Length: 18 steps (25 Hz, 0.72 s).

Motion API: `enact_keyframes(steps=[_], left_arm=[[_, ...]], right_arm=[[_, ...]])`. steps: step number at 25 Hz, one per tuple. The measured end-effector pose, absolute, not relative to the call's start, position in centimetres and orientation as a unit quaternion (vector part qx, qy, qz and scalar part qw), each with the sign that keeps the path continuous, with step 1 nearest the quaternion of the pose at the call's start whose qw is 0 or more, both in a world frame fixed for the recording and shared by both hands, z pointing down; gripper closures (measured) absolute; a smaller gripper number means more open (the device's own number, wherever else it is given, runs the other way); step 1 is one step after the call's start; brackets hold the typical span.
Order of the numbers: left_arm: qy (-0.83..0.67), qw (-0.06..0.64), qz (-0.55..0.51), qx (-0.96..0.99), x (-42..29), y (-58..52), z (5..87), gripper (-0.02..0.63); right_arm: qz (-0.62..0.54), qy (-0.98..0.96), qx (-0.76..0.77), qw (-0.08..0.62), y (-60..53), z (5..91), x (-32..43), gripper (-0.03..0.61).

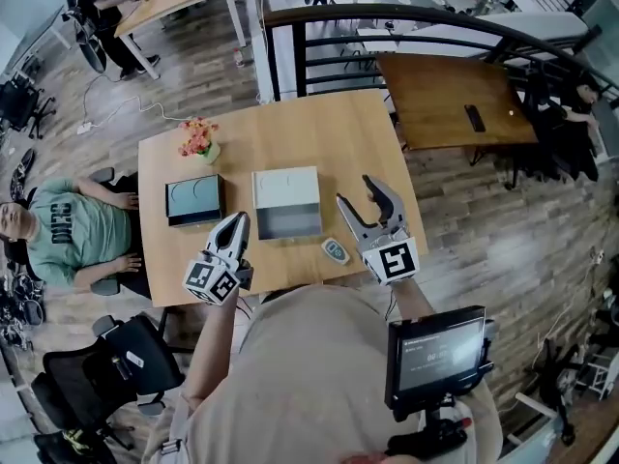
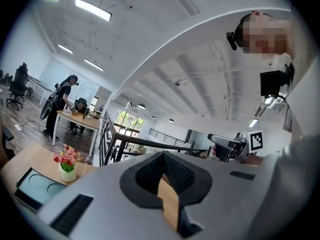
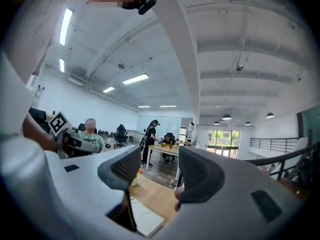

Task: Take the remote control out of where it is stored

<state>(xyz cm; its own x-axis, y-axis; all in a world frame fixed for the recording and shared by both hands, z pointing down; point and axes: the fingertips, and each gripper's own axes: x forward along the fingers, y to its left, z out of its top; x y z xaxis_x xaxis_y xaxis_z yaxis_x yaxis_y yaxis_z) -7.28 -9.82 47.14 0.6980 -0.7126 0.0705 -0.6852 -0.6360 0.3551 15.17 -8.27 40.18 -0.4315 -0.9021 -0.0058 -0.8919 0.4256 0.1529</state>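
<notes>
Open office floor spreads below us, with one wooden table (image 1: 290,133) in the middle. Two boxes sit on it, one white box (image 1: 286,201) and one dark box (image 1: 194,201). We hold two tongs over the near edge: the left gripper (image 1: 235,228) is pinched together on nothing, the right gripper (image 1: 357,190) is spread wide and empty. One flowerpot (image 1: 198,138). One small oval remote (image 1: 336,250) lies on the tabletop just beside the white box. It looks light, rigid and probably slick, so we'd pinch its long sides.

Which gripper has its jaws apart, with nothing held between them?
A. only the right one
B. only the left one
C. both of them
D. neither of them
A: the right gripper has its jaws apart with nothing between them, while the left gripper has its jaws closed together.
</notes>
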Motion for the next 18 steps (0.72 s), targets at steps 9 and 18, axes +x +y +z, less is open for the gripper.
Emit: enact_keyframes(steps=[9, 18], left_arm=[[-0.386, 0.196, -0.013, 0.901, -11.4, -10.4, 49.5, 0.609], [-0.371, 0.223, 0.003, 0.901, -13.4, -9.7, 52.3, 0.609]], right_arm=[[-0.082, -0.840, 0.528, 0.097, -8.1, 43.8, 10.4, 0.333], [-0.038, -0.837, 0.530, 0.128, -7.4, 47.7, 7.5, 0.333]])
